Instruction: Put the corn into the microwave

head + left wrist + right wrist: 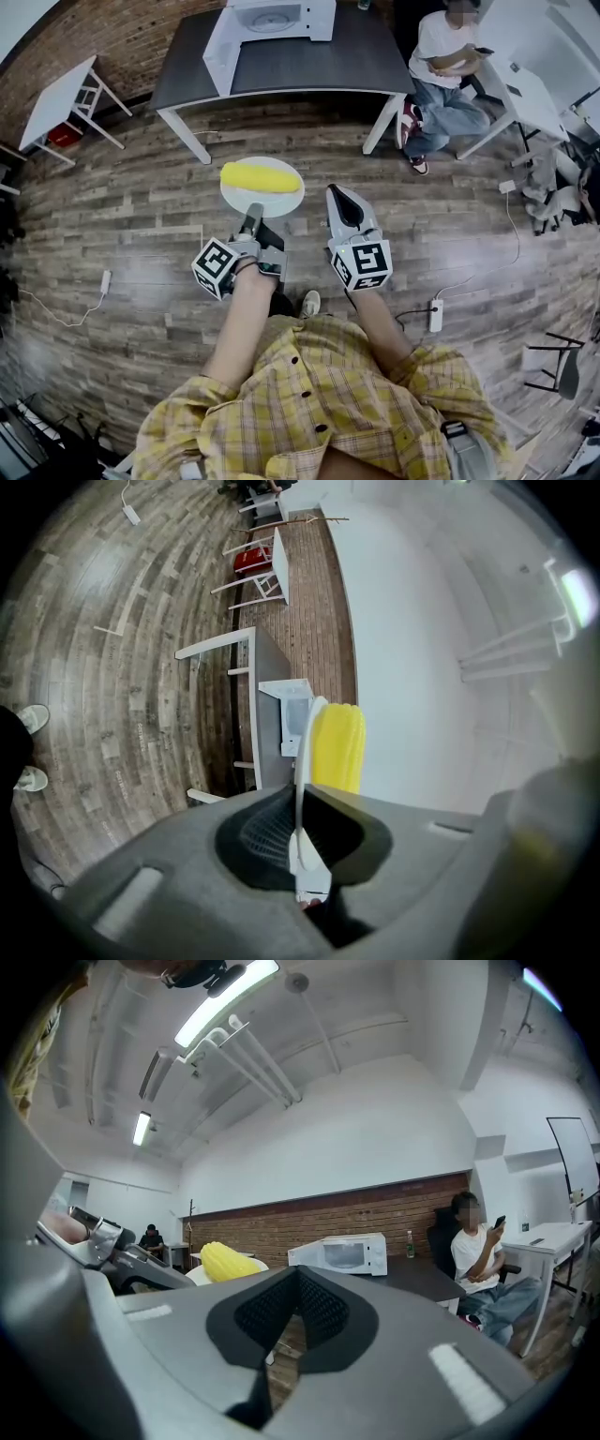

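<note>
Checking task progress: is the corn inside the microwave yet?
No, the corn lies on the plate clamped by the left gripper, far from the microwave.

We see a dark table (pixel 328 66) on white legs standing on a wood-plank floor (pixel 141 234). On the table sits a white microwave (pixel 272 21) with its door swung open, and a bottle (pixel 410 1244) stands just beside it. A power strip (pixel 436 314) and its cable lie on the floor. A white plate (pixel 274 202), raised clear of the floor, carries the corn (pixel 258 176).
</note>
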Demonstrator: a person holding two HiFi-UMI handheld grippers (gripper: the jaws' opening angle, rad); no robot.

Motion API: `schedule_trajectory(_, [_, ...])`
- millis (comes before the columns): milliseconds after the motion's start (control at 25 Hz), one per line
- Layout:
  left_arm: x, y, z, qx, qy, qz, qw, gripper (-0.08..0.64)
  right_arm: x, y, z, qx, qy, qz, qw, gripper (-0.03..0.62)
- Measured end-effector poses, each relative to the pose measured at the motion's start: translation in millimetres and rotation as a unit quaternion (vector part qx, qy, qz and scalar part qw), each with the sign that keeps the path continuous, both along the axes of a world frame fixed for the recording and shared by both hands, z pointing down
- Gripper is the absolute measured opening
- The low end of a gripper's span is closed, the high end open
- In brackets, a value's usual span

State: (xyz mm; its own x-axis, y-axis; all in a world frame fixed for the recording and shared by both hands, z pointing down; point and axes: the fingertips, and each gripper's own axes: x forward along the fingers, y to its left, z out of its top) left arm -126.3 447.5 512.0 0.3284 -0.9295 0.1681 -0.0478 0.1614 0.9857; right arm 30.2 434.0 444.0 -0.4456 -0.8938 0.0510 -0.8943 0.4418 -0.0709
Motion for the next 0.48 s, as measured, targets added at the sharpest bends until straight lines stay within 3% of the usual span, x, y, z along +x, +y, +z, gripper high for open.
schedule_trajectory(480, [28,-76,12,-0.002,0.017,-0.010,0.9998,0.018,24,-70,12,0.003,0.006,-0.006,1.000,0.003])
